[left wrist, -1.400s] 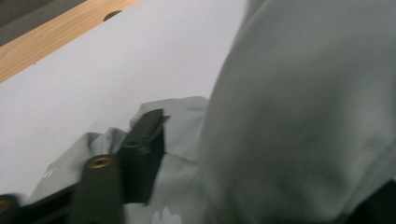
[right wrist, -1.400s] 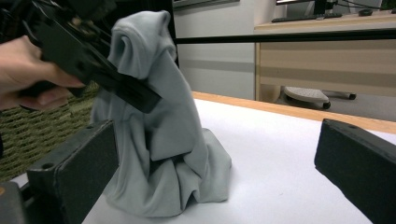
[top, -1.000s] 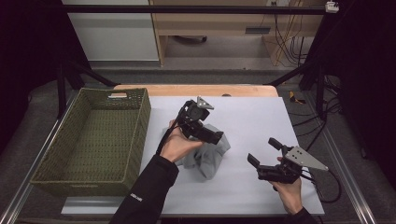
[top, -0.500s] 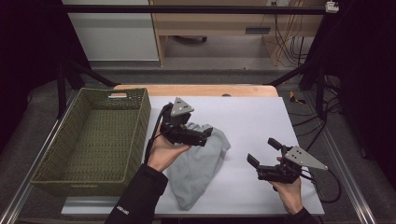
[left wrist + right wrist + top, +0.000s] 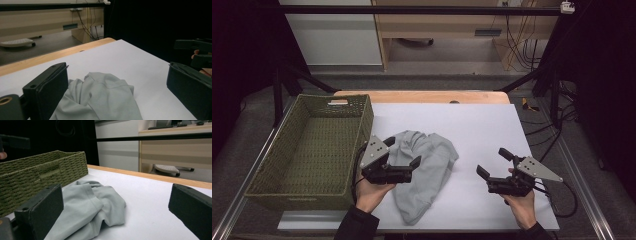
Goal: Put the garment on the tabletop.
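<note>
White table [image 5: 492,125], grey cloth [image 5: 427,170], green woven basket [image 5: 312,150], wooden desk [image 5: 437,20] behind

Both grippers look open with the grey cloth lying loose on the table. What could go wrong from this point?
1. The grey cloth lies crumpled in overlapping folds, so a pinch by the left gripper may catch one layer and leave the rest dragging.
2. The cloth lies close beside the green basket; lifted low, it could snag on the rim.
3. The right gripper is open, off to the side and clear of the cloth, so a one-sided lift might let the fabric slide and bunch.
</note>
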The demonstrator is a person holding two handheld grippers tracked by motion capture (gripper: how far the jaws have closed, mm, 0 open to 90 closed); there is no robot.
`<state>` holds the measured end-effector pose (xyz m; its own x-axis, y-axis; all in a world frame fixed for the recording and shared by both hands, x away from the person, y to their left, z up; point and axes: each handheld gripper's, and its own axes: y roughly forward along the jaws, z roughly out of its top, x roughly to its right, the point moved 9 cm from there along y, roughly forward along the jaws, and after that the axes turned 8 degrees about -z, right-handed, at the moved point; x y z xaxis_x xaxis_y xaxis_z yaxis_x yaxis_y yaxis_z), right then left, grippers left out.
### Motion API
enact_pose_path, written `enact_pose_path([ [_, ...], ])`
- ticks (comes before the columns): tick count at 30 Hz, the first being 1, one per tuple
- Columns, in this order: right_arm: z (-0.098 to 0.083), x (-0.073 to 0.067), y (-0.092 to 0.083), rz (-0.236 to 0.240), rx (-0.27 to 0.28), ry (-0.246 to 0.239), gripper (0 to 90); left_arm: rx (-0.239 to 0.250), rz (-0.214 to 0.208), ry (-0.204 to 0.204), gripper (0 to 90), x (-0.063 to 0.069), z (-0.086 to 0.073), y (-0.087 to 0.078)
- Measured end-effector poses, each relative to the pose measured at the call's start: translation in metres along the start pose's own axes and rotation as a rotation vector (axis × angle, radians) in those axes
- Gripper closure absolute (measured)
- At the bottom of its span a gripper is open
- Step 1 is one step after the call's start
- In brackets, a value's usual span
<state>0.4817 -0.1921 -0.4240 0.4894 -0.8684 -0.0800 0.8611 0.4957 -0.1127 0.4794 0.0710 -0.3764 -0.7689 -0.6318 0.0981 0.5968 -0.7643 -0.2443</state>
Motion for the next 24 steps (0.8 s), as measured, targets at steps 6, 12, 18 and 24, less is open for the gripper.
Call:
enact_pose_path([
  [6, 0.0, 0.001, -0.001, 0.0, -0.003, -0.003, 0.4, 0.026, 0.012, -0.008, 2.7, -0.002, -0.022, -0.011],
  [12, -0.002, 0.001, -0.002, 0.0, -0.01, 0.008, 0.4, 0.041, 0.021, -0.023, 2.4, -0.004, -0.043, -0.019],
  [18, -0.003, 0.001, -0.002, 0.003, -0.015, 0.004, 0.4, 0.042, 0.014, -0.051, 2.4, -0.011, -0.053, -0.024],
  [24, -0.005, 0.003, -0.003, -0.005, -0.03, 0.009, 0.4, 0.05, 0.018, -0.068, 2.7, -0.016, -0.057, -0.029],
])
